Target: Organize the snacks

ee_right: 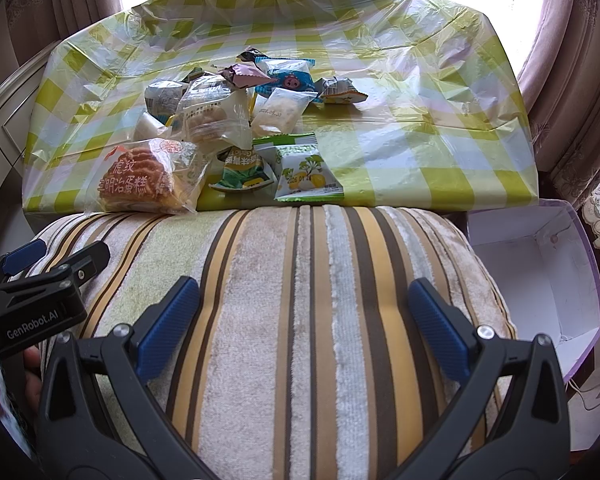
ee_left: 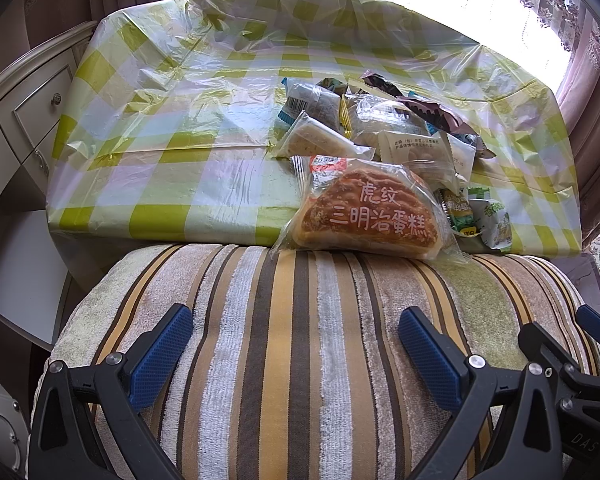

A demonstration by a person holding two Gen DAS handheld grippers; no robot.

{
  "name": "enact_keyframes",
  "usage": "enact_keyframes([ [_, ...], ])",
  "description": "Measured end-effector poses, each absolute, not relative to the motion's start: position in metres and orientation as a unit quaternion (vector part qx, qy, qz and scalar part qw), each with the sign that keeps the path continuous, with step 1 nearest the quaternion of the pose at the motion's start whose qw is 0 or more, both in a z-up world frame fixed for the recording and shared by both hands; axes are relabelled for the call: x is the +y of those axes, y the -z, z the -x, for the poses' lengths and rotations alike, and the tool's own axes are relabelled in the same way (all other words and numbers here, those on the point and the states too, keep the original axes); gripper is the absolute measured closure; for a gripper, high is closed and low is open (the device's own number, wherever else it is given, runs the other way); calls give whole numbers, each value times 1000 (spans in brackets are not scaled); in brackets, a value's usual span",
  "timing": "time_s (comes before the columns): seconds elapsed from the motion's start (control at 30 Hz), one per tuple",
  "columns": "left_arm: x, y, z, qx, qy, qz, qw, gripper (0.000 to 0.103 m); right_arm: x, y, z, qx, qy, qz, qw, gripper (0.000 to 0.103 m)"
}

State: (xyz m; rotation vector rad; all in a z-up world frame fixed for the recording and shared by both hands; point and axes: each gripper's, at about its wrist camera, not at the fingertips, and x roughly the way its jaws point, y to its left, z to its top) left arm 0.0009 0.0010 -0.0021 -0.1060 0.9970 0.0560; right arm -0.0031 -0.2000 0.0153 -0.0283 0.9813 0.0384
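Crinkled checked plastic tablecloth [ee_right: 400, 92] under glossy snack packets [ee_right: 236, 120].

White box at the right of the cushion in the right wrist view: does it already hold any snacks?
No. The white box shows only bare inner walls and floor, while the snack packets all lie on the checked tablecloth.

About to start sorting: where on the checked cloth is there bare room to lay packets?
Bare: the checked cloth left of the snack pile toward the drawers, and right of it in the right wrist view. Crowded: centre down to the cake packet at the near edge.
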Motion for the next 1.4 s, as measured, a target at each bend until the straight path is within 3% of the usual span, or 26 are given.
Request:
enact_keyframes([
  [0.9, 0, 0, -2, 478, -28, 50, 876, 0, -199, -15, 5, 462, -18, 11, 887, 0],
  [1.4, 5, -3, -38, 486, 58, 118, 864, 0, -203, -11, -49, 526, -52, 5, 849, 0],
])
